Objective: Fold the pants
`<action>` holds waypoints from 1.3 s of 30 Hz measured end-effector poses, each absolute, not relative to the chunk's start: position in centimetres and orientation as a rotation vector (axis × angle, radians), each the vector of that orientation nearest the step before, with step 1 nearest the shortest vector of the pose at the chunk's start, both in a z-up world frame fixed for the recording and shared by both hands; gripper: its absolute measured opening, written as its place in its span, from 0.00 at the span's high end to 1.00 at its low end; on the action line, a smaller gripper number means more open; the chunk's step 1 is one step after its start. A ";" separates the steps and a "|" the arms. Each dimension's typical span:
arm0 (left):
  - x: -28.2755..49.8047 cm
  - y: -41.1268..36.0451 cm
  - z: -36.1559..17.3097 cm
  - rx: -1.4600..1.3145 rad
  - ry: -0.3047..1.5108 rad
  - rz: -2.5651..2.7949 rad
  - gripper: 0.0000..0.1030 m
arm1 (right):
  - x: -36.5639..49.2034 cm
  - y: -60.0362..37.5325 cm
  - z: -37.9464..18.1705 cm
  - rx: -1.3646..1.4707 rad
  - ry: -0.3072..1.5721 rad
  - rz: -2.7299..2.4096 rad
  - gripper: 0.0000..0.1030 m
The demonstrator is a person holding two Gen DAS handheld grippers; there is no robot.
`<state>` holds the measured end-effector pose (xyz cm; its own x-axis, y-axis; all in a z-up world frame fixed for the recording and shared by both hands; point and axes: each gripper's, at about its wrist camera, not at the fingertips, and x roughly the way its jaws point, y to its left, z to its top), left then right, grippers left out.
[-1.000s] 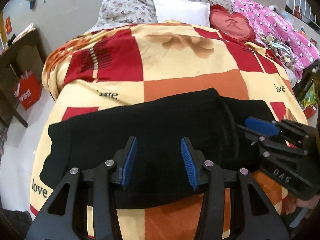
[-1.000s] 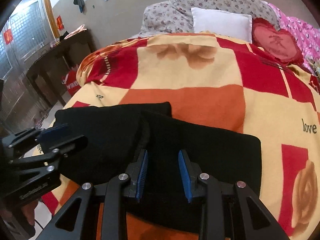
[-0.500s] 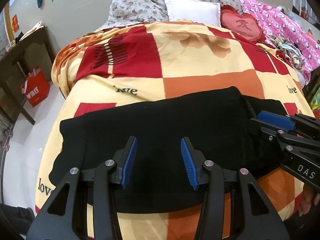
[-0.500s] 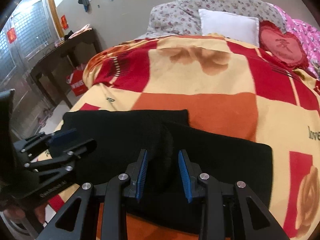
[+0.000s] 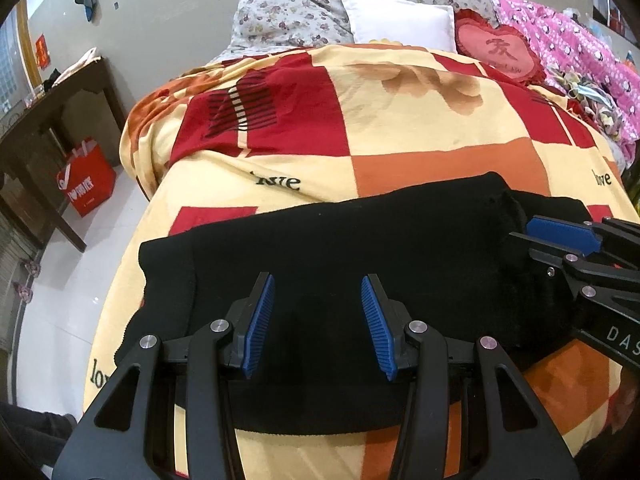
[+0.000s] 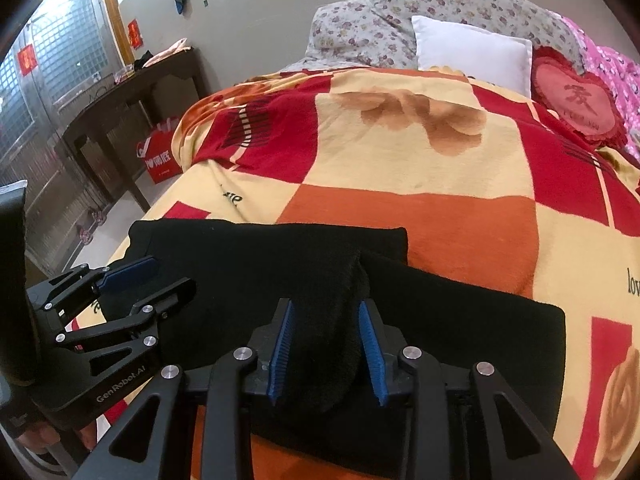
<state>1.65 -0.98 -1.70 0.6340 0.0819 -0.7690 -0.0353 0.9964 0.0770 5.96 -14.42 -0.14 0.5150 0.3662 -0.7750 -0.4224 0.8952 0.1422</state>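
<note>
A raised fold of the black pants (image 6: 320,344) is being released between the opening right gripper (image 6: 326,350); at nine o'clock, the left gripper (image 5: 318,322) is being held half open, empty.

Black pants (image 5: 360,248) on a blanket (image 5: 420,128) checked red, orange and cream — blue-padded fingers (image 5: 260,320).

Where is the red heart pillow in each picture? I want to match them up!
Left wrist view: the red heart pillow sits top right, at the head of the bed.
Right wrist view: the same pillow is at the right edge, upper part.
Shared landmark: the white pillow lies just left of it in both.
</note>
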 end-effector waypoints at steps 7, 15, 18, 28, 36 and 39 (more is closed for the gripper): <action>2.0 -0.8 -1.8 0.043 0.893 0.061 0.57 | 6.0 -14.0 -0.2 -0.077 0.917 0.474 0.68; 2.0 -0.8 -1.8 0.029 0.896 0.060 0.57 | 6.1 -13.8 -0.2 -0.080 0.920 0.472 0.67; 1.9 -1.0 -1.8 0.047 0.880 0.078 0.57 | 6.1 -13.8 -0.2 -0.079 0.920 0.471 0.67; 1.8 -0.7 -1.9 0.062 0.866 0.098 0.57 | 6.1 -13.5 -0.2 -0.087 0.920 0.472 0.67; 1.8 -0.2 -2.3 0.047 0.881 0.113 0.57 | 6.6 -11.7 -0.4 -0.110 0.927 0.507 0.67; 1.8 0.0 -2.3 0.053 0.876 0.129 0.57 | 6.6 -11.2 -0.5 -0.112 0.931 0.522 0.67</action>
<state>1.81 -0.01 -2.27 0.6327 0.1342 -0.7627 -0.0907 0.9909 0.0992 6.63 -11.16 -0.52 0.4827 0.3804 -0.7889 -0.4752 0.8704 0.1289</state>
